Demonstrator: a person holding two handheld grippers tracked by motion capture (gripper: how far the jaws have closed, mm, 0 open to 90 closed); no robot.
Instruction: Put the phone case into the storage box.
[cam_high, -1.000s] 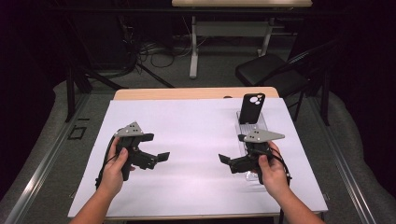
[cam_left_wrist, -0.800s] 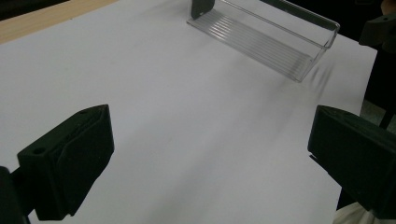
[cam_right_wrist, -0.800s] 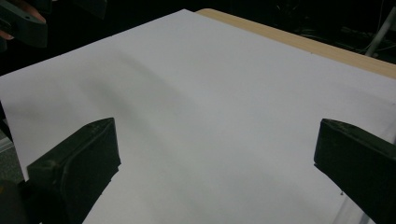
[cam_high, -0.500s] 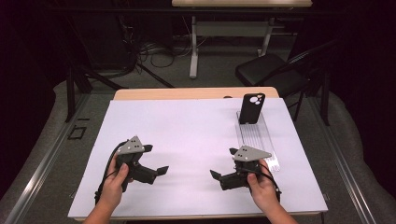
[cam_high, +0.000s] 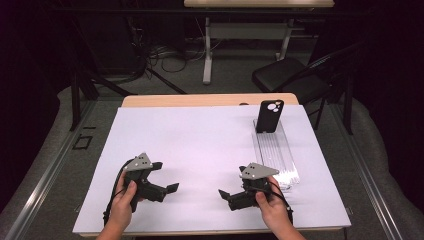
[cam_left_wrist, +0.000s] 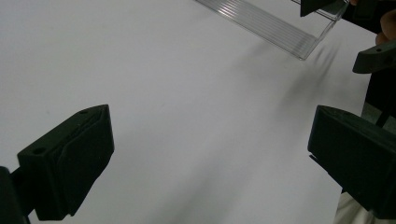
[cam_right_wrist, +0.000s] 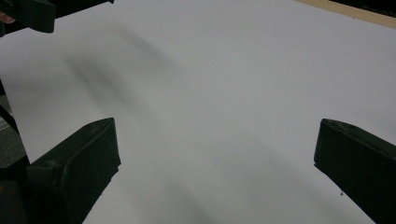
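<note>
holding both grippers low at the near edge, you have the left gripper (cam_high: 165, 179) and right gripper (cam_high: 229, 194) spread wide, gripping nothing. beyond the right gripper, the clear tray (cam_high: 276, 155) carries the upright phone (cam_high: 269, 116) at its far end; a careless reach could topple it.

A lab or recording studio is indicated. Dark curtained walls are seen beyond the left gripper (cam_high: 165, 176) and right gripper (cam_high: 231, 197). A white sheet (cam_high: 200, 145) is laid over the wooden surface (cam_high: 200, 100). Loose cables (cam_high: 160, 52) are strewn on the grey floor past the grippers, beside a second table's white leg (cam_high: 206, 55). A black folding chair (cam_high: 290, 80) is set far right.
</note>
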